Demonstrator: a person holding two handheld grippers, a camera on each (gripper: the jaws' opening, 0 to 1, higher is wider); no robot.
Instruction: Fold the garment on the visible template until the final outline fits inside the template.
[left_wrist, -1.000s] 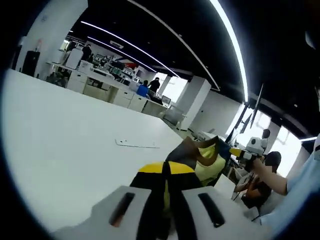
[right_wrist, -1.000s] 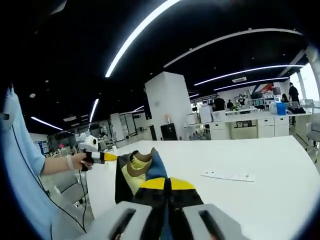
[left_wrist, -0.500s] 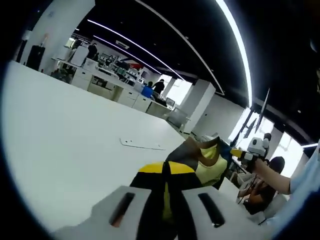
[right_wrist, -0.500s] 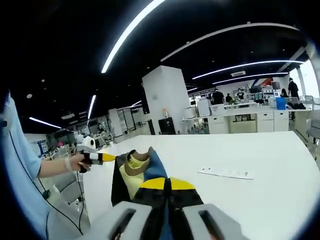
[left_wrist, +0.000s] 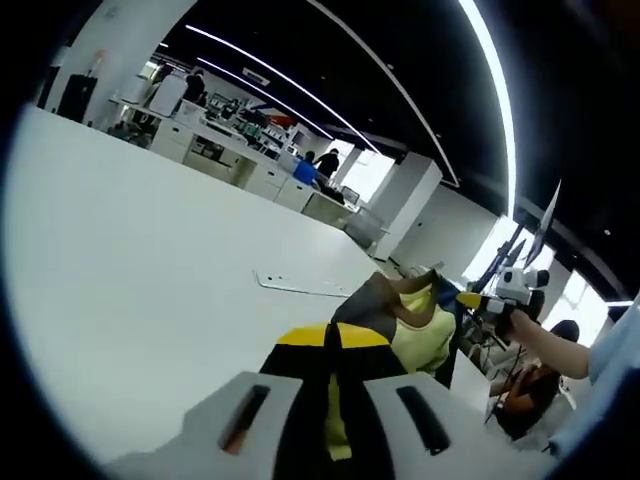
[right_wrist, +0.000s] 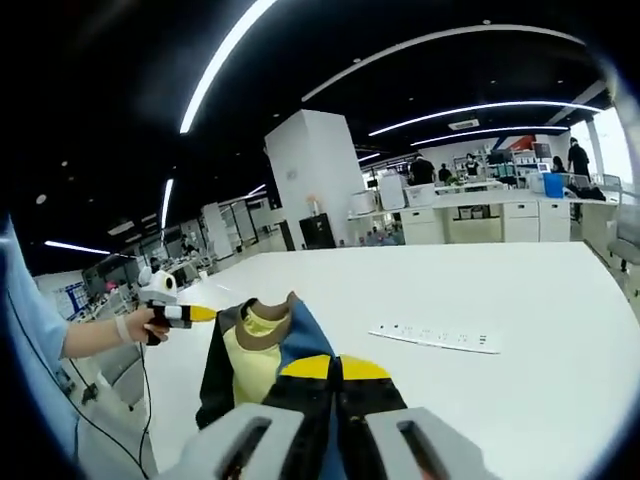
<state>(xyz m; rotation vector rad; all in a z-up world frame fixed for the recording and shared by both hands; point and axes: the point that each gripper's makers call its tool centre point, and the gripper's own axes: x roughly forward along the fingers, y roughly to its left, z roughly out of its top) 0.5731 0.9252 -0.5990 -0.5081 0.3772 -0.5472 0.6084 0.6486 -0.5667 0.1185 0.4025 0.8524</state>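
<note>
Both tongs are clamped on the garment (left_wrist: 415, 335), a yellow, black and blue top with a brown collar, which hangs stretched between them above the near edge of the white bench (left_wrist: 130, 280). The left tongs (left_wrist: 334, 345) grip one end of the cloth, and the right tongs (right_wrist: 335, 375) grip the other, each with jaws closed on the fabric. A pale strip (right_wrist: 434, 337) lies flat on the bench top further in, well apart from the garment.
</note>
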